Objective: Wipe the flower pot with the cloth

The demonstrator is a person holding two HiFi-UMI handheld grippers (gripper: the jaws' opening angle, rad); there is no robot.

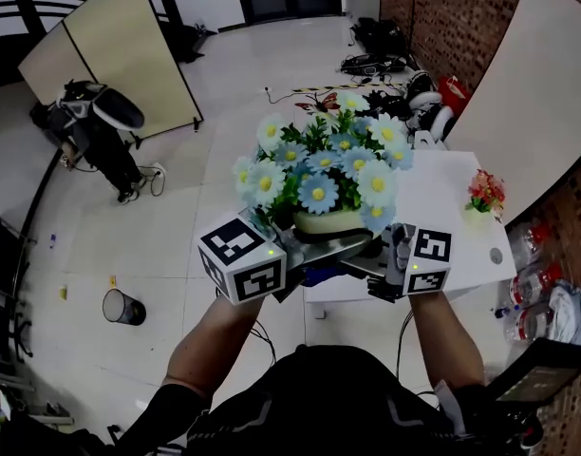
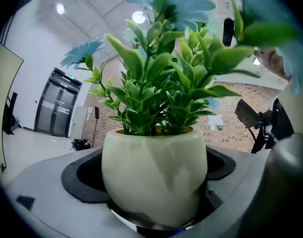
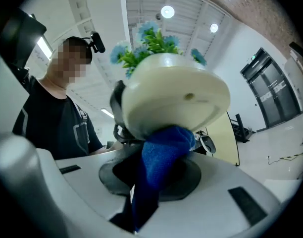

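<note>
A cream flower pot (image 1: pixel 327 221) with green leaves and pale blue daisies is held up in the air over the near edge of a white table (image 1: pixel 461 218). My left gripper (image 1: pixel 305 246) is shut on the pot (image 2: pixel 154 175), whose round body fills the gap between the jaws. My right gripper (image 1: pixel 378 266) is shut on a blue cloth (image 3: pixel 159 165). The cloth's bunched end presses against the underside of the tilted pot (image 3: pixel 174 95). In the head view a bit of the cloth (image 1: pixel 321 276) shows under the pot.
A small red bouquet (image 1: pixel 485 191) lies on the table's right side. Plastic bottles (image 1: pixel 537 288) stand on the floor by the brick wall at right. A bin (image 1: pixel 124 307) sits on the floor at left, a folding screen (image 1: pixel 110 46) farther back.
</note>
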